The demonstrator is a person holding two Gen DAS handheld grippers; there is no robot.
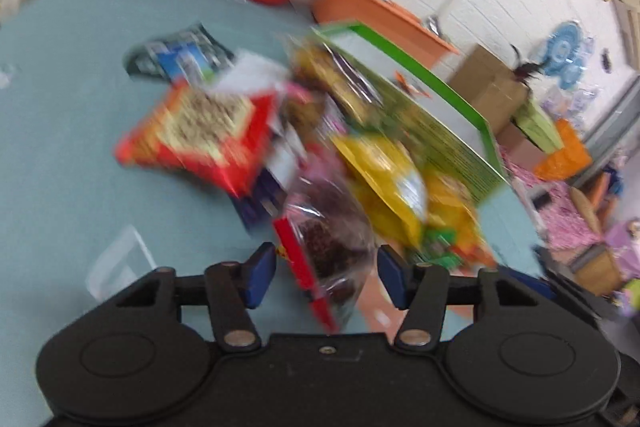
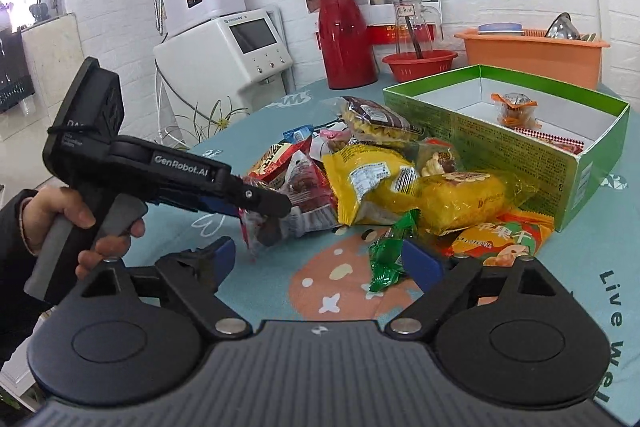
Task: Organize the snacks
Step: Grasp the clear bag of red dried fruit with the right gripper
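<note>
A heap of snack packets lies on the teal tablecloth next to an open green box (image 2: 516,131) that holds a few small snacks (image 2: 514,109). My left gripper (image 1: 326,277) is open, its blue pads either side of a clear packet of dark snacks with a red edge (image 1: 328,247); the view is blurred. In the right wrist view the left gripper (image 2: 264,205) reaches into the pile's left side over that clear packet (image 2: 272,227). My right gripper (image 2: 318,261) is open and empty, low over the table, a green wrapped candy (image 2: 386,259) by its right pad. Yellow packets (image 2: 372,183) lie in the middle.
A red thermos (image 2: 346,35), a red bowl with a glass jar (image 2: 418,65) and an orange basket (image 2: 534,55) stand at the table's back. A white appliance (image 2: 232,47) stands beyond the table's left. A red-orange packet (image 1: 200,131) and a dark packet (image 1: 180,55) lie apart from the pile.
</note>
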